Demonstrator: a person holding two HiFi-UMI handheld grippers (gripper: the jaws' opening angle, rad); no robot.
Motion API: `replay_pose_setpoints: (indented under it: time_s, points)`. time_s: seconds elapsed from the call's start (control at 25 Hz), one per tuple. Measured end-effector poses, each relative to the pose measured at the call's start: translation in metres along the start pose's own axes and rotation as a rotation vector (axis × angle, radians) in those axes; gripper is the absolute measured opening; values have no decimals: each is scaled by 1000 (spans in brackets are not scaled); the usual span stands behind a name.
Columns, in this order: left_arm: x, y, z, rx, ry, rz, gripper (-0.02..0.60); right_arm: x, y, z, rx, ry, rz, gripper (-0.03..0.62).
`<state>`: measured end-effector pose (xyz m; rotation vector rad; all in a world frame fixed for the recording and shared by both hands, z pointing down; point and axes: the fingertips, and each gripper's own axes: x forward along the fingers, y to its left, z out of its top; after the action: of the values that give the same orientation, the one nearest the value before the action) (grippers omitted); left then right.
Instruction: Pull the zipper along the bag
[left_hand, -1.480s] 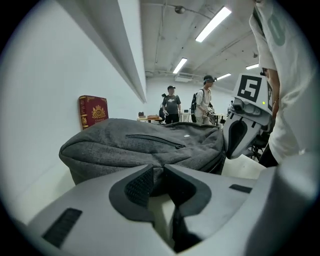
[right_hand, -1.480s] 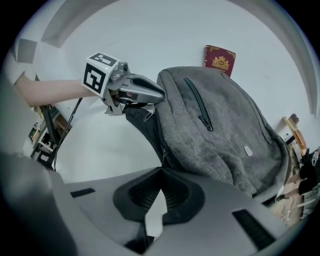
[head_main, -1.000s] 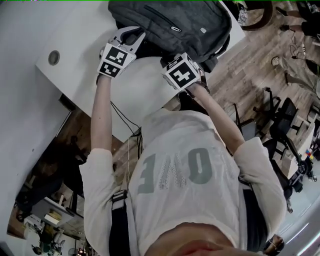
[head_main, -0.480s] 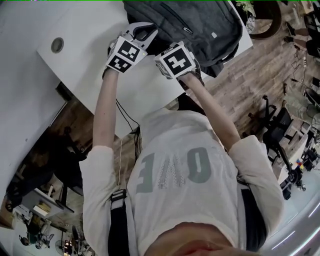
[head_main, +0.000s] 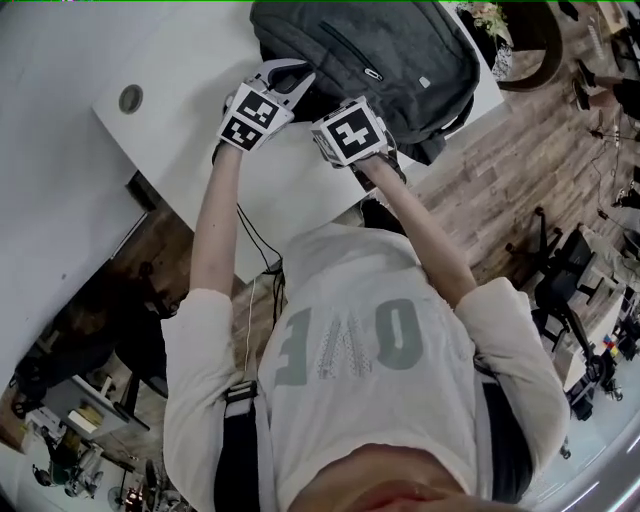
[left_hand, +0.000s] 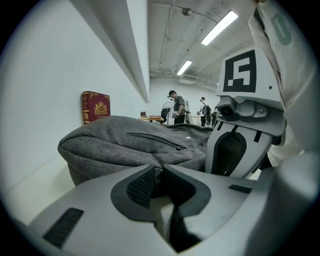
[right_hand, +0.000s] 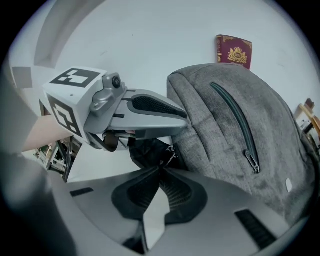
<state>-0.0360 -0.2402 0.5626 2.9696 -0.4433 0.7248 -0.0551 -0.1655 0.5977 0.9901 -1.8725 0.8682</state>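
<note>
A grey fabric backpack (head_main: 375, 55) lies on the white table (head_main: 190, 160). Both grippers meet at its near, dark end. My left gripper (left_hand: 159, 172) is shut on the bag's fabric there, and in the head view its fingers (head_main: 290, 82) reach into the bag's edge. My right gripper (right_hand: 161, 170) is shut on the dark zipper pull; the small metal slider (right_hand: 171, 152) sits just beyond the tips. Its marker cube (head_main: 349, 132) hides its jaws from above. A shut front-pocket zipper (right_hand: 235, 117) runs across the bag's face.
A red book with a gold crest (right_hand: 234, 50) stands against the wall behind the bag. The table has a round cable hole (head_main: 130, 98) and its edge runs close under my arms. Office chairs (head_main: 565, 285) stand on the wooden floor at the right. People (left_hand: 177, 106) stand far off.
The two grippers have come closer together at the bag's near end, the right one moving left towards the left one. Both stay shut.
</note>
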Motion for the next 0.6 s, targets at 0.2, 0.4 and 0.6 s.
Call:
replay_pose_setpoints:
  time_s: [0.2, 0.4, 0.6]
  points:
    - [-24, 23, 23, -103, -77, 179, 43, -34, 1, -1, 29, -179, 4, 38]
    - [-82, 36, 116, -76, -288, 428, 41, -99, -13, 16, 27, -403, 7, 184]
    - [-126, -14, 171, -38, -353, 616, 41, -185, -9, 43, -146, -665, -19, 87]
